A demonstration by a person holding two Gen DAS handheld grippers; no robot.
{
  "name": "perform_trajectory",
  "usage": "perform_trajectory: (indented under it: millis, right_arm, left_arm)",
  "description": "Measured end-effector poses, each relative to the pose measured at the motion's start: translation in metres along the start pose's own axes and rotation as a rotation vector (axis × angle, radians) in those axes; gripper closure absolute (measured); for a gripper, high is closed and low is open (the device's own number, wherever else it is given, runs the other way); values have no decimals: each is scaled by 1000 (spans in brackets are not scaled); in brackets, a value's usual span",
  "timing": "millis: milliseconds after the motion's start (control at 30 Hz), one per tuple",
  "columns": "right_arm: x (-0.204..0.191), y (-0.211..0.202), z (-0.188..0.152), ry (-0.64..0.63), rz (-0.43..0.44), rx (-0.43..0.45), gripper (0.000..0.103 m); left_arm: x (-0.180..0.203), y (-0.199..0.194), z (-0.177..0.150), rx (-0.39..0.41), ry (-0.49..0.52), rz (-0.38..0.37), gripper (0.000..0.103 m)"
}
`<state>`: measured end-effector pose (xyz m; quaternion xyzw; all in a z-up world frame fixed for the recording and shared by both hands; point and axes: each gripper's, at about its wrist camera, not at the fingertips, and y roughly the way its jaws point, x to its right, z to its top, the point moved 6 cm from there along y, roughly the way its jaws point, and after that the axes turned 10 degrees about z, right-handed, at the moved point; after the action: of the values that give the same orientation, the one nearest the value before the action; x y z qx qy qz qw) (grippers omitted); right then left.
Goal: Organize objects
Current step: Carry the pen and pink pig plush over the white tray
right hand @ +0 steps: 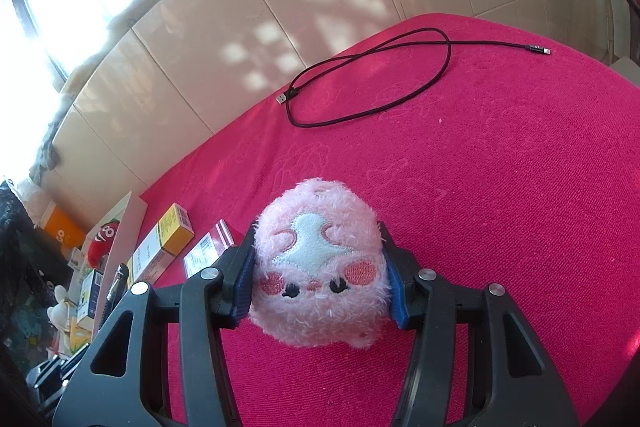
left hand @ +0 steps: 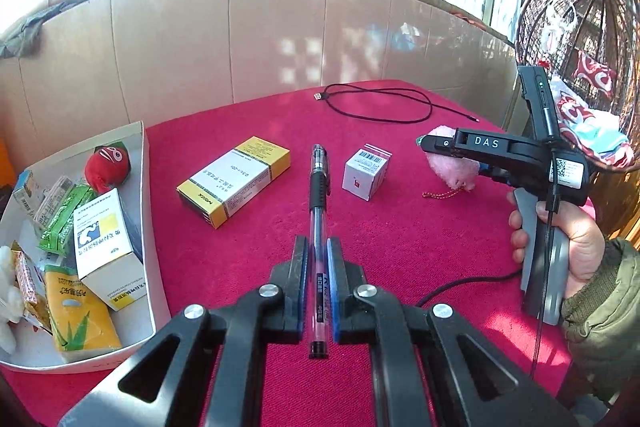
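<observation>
Left claw (left hand: 319,259) pinching pen (left hand: 319,195) | right claw (right hand: 320,267) clamping pink plush (right hand: 320,263)

— Red table cover (left hand: 400,227): cloth, matt, short rough nap. Pen (left hand: 319,211): clear glossy plastic, black ribbed grip.

— Pink toy (right hand: 320,267): fluffy plush, stitched face. Yellow-and-white box (left hand: 236,179): smooth card, slight sheen. Cable (right hand: 372,83): braided, matt black.

— Left gripper (left hand: 319,255): matt black plastic, blue ribbed pads, shiny metal pins.
</observation>
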<state>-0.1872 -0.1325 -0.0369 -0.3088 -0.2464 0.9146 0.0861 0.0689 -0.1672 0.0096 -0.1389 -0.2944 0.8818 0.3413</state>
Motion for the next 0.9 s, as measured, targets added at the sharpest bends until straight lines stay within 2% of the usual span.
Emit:
perform_trajectory:
  millis: [133, 300, 700, 900]
  right_arm:
    - [-29, -23, 15, -51, 48, 59, 50]
    - [-75, -37, 19, -116, 125, 63, 50]
    - [-176, -29, -4, -275, 271, -18, 50]
    - [-224, -9, -22, -376, 317, -87, 50]
  left_arm:
    - [-12, -13, 10, 47, -33, 7, 97]
    - [-26, -24, 14, 84, -72, 17, 97]
    - [-81, -54, 23, 181, -176, 90, 96]
    - [-124, -64, 22, 216, -246, 167, 96]
